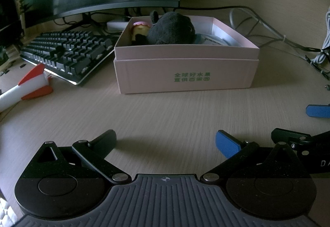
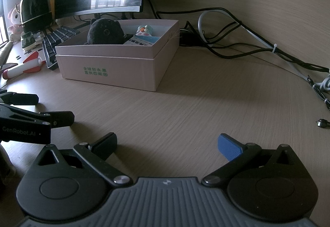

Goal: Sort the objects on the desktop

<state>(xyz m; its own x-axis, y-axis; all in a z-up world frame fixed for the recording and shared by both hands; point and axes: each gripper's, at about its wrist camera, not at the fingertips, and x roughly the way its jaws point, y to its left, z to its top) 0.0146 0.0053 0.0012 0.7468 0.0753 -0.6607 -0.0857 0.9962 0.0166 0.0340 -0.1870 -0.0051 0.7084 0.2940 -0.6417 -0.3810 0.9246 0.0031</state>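
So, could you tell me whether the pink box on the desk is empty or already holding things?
Holding things: the open pink box contains a black plush toy, a small figurine and a blue-white packet.

Left tongs (image 1: pixel 166 141) spread wide, empty; pink box (image 1: pixel 185 74) ahead holds black plush (image 1: pixel 171 30).
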